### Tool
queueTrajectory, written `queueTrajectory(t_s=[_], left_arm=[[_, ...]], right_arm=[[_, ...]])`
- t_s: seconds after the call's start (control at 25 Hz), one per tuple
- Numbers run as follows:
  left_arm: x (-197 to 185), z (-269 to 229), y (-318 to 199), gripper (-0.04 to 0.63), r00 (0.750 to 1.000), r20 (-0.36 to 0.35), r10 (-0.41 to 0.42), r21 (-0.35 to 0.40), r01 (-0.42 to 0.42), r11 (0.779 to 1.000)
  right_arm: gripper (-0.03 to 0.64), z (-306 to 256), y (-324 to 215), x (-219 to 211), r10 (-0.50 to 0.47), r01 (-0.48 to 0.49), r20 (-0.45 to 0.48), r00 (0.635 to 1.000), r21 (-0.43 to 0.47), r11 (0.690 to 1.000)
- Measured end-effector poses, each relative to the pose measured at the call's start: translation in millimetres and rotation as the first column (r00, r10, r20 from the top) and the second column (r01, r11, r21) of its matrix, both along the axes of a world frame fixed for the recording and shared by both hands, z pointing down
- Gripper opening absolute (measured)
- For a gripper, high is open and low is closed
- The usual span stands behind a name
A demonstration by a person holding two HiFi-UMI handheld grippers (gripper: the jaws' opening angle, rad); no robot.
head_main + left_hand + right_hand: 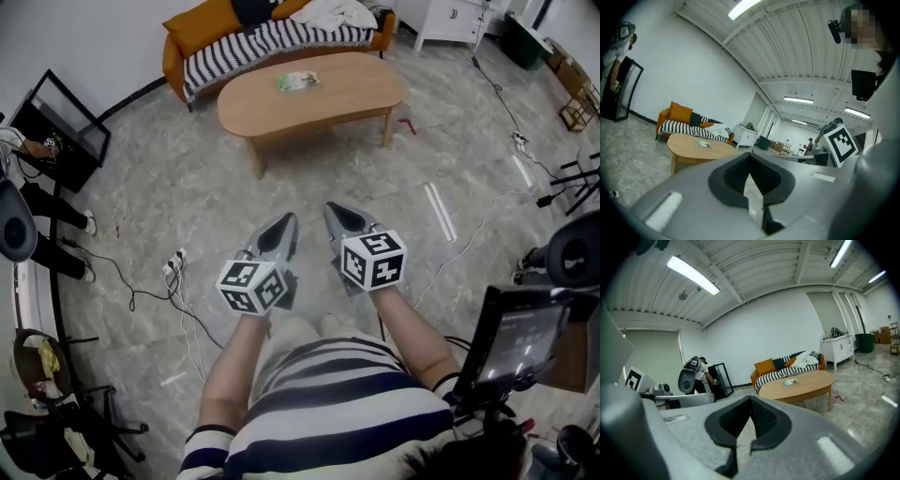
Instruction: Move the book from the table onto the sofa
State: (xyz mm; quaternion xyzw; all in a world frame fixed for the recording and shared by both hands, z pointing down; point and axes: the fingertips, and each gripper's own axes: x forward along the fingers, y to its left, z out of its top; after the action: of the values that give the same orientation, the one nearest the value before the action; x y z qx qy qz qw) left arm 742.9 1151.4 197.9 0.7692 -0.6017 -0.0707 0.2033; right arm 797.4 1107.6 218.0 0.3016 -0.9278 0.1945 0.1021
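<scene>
Left gripper [281, 228]: jaws together, nothing between them. Right gripper [339, 216]: same, closed and empty. Both held side by side over the floor [187, 187]. Book [298, 81] lies on the table [356, 89]; sofa [202, 33] beyond.

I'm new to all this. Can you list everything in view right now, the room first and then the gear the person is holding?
book: one, green and white, flat on the coffee table
coffee table: one, light wood, oval, in front of the sofa
sofa: one, orange, by the far wall
striped blanket: one, black and white, over the sofa seat
white cloth: one, heaped at the sofa's right end
cabinet: one, white, right of the sofa
power strip: one, white, on the floor at left
left hand-held gripper: one, silver, shut, empty
right hand-held gripper: one, silver, shut, empty
striped shirt: one, black and white, on the person
</scene>
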Motion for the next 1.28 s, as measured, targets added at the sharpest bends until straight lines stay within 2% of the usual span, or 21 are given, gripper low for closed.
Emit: queueTrajectory(t_s=[0.2,0.36,0.6,1.04,1.28], left_arm=[[-22,3,-27,-0.003,1.000,0.010,-0.008,0.009,0.008,1.000],[-33,3,-52,-0.002,0.999,0.026,0.027,0.048,-0.028,0.998],[-65,-4,-93,-0.003,0.997,0.025,0.069,0.065,-0.070,0.995],[-150,-4,-148,-0.003,0.995,0.003,0.104,0.060,-0.104,0.993],[-166,8,-163,-0.003,0.994,-0.042,0.102,0.046,-0.100,0.994]], right_arm=[[-0.005,1,-21,-17,-0.004,0.004,-0.003,1.000,0.018,1.000],[-0.005,4,-39,-30,0.014,-0.014,0.003,1.000,0.029,0.999],[-0.005,-6,-81,-65,0.054,-0.054,-0.008,0.998,0.057,0.997],[-0.005,-13,-126,-142,0.104,-0.104,-0.005,0.995,0.055,0.993],[-0.005,-4,-140,-158,0.102,-0.100,-0.041,0.994,0.046,0.994]])
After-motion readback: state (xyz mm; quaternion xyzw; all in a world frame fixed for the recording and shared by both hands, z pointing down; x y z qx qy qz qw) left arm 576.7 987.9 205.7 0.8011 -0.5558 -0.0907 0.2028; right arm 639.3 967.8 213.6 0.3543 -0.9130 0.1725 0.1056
